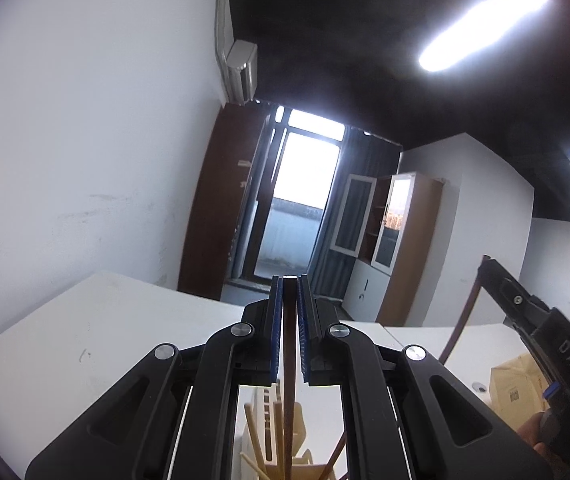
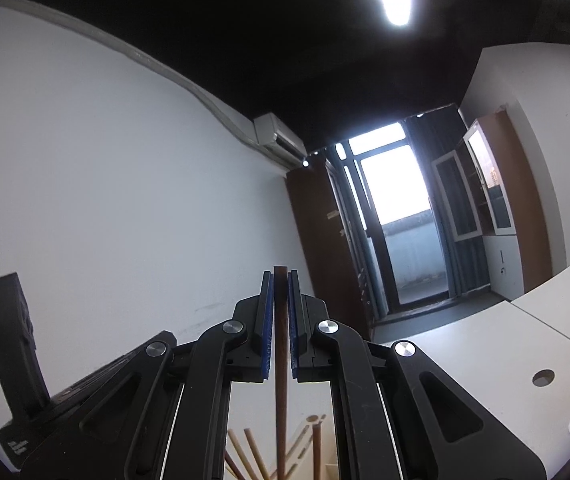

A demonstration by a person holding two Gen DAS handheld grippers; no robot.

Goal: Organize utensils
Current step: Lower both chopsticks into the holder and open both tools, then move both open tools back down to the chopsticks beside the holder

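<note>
My left gripper (image 1: pixel 289 280) is shut on a dark brown chopstick (image 1: pixel 288 360) that runs down between the blue pads into a wooden utensil holder (image 1: pixel 285 468) below. My right gripper (image 2: pixel 280 272) is shut on a brown wooden utensil handle (image 2: pixel 280 380), upright, above the same wooden holder (image 2: pixel 305 440), where several light wooden sticks (image 2: pixel 255 456) stand. The right gripper also shows at the right edge of the left wrist view (image 1: pixel 541 320). The left gripper body shows at the left of the right wrist view (image 2: pixel 9 344).
A white table (image 1: pixel 105 320) spreads below, with round cable holes (image 2: pixel 543 378) on the right. A brown cardboard box (image 1: pixel 517 388) sits at the right. A white wall, a window door and a cabinet lie ahead.
</note>
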